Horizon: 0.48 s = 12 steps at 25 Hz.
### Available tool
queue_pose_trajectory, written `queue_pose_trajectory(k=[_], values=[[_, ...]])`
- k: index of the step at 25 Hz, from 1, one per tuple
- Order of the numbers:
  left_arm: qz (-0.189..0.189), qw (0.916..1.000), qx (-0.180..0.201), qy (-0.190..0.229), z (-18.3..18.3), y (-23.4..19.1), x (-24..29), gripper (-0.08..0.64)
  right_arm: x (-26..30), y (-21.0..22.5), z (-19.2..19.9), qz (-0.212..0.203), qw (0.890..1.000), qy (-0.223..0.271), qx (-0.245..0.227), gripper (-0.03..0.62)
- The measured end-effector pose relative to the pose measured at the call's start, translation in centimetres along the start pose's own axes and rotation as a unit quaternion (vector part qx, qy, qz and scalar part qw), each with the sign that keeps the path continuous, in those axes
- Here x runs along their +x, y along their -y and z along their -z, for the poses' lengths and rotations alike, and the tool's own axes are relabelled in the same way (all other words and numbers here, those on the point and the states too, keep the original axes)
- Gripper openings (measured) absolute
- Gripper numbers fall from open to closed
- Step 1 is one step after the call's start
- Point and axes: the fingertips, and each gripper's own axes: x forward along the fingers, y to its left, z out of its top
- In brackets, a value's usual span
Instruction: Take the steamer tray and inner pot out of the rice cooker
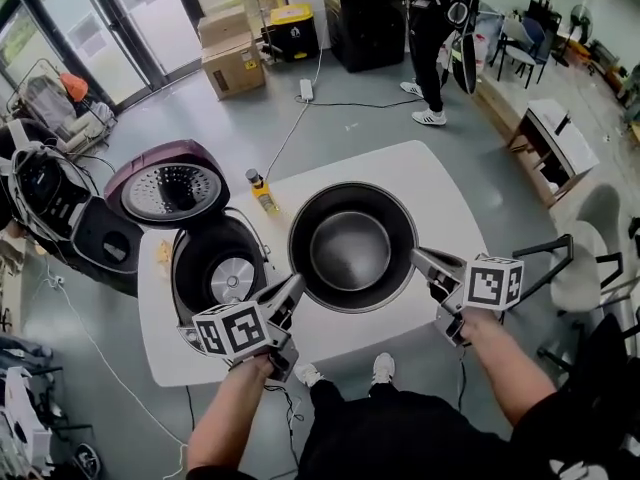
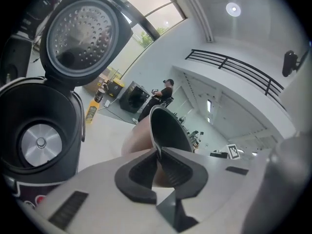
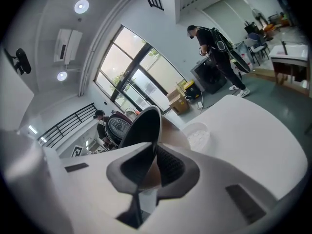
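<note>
Bright, even daylight; sharp pictures, strong fisheye bending at edges.

dark inner pot [image 1: 350,250], white table [image 1: 445,196], purple cooker lid [image 1: 168,188]

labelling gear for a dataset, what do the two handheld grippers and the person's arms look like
Both the left gripper and the right gripper have pale grey tapering bodies. Each carries a white cube printed with black square markers. The pads are dark grey and ribbed. No cable shows on either. The person wears a black top; the forearms are bare.
</note>
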Motion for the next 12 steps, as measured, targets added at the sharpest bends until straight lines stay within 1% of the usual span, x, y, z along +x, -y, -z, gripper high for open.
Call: queue_pose_trajectory(k=[12], values=[[-0.02, 0.9986, -0.035, -0.035, 6.0, -0.9, 3.4, 0.031, -1.9, 5.3, 3.8, 0.024, 0.999, -0.03, 0.03, 0.029]])
